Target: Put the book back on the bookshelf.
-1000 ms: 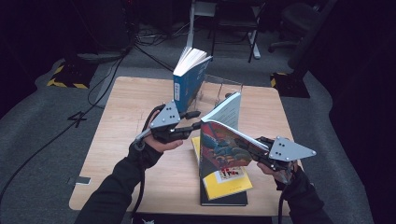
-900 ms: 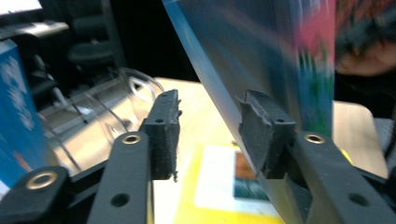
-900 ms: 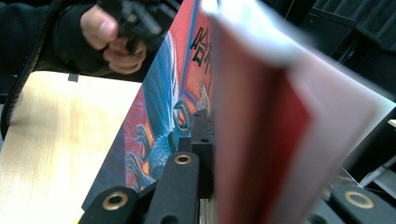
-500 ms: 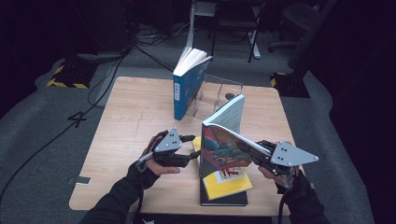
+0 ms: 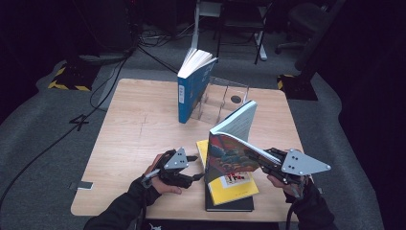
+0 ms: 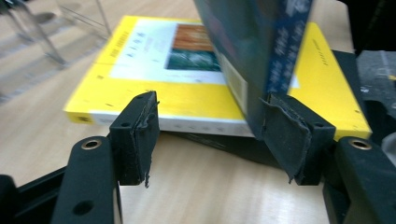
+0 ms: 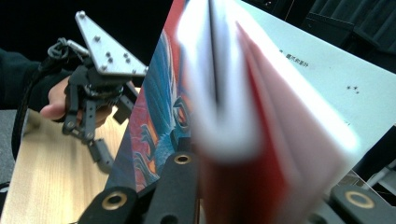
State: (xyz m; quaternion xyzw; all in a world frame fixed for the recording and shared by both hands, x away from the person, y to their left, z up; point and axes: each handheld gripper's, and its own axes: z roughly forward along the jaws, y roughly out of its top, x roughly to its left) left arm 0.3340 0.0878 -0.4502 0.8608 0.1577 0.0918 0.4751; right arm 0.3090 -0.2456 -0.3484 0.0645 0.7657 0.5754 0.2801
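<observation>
Two hand-held grippers: right hand-held gripper (image 5: 262, 162) clamped on colourful illustrated paperback (image 5: 232, 146), held tilted over yellow-covered book (image 5: 233, 186). Left hand-held gripper (image 5: 195, 167), jaws parted and empty, has been withdrawn to the light wooden bench (image 5: 134, 139); blue upright book (image 5: 191, 88) left shelved.

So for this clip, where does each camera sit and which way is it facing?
High view: above the person's side, looking forward and down at the table; forearms and both hand-held grippers show.
Left gripper view: rides the left hand-held gripper, facing the yellow book between open jaws.
Right gripper view: rides the right hand-held gripper, clamped on the colourful book.
All three views share the colourful book.
</observation>
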